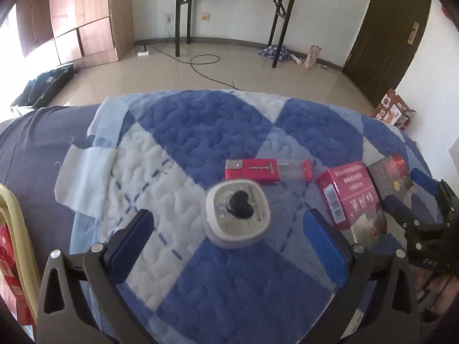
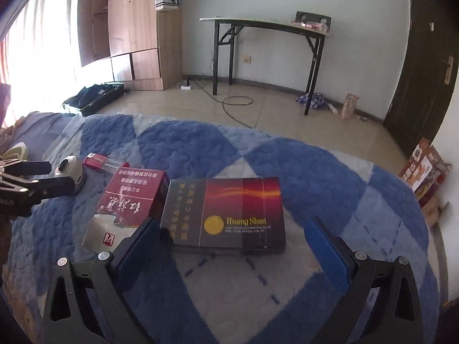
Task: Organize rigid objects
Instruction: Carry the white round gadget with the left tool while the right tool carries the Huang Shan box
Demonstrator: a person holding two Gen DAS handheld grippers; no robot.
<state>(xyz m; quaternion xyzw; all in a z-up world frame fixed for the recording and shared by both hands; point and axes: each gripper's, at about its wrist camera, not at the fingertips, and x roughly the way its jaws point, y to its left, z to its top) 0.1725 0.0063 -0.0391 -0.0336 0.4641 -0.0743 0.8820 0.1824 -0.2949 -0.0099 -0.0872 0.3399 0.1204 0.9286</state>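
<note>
hovering wide apart, left tongs (image 1: 229, 223) flank white container (image 1: 237, 212).

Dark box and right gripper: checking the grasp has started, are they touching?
Cannot tell. Right wrist view: dark box meets one finger visually; right gripper is open.

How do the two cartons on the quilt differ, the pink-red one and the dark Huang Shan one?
The pink-red carton has a pale end and Chinese lettering only; the dark carton also carries Latin lettering and a gold disc. The dark carton lies between the right gripper's open fingers; the pink-red one lies just outside them. Both lie flat, side by side, on the quilt.
</note>
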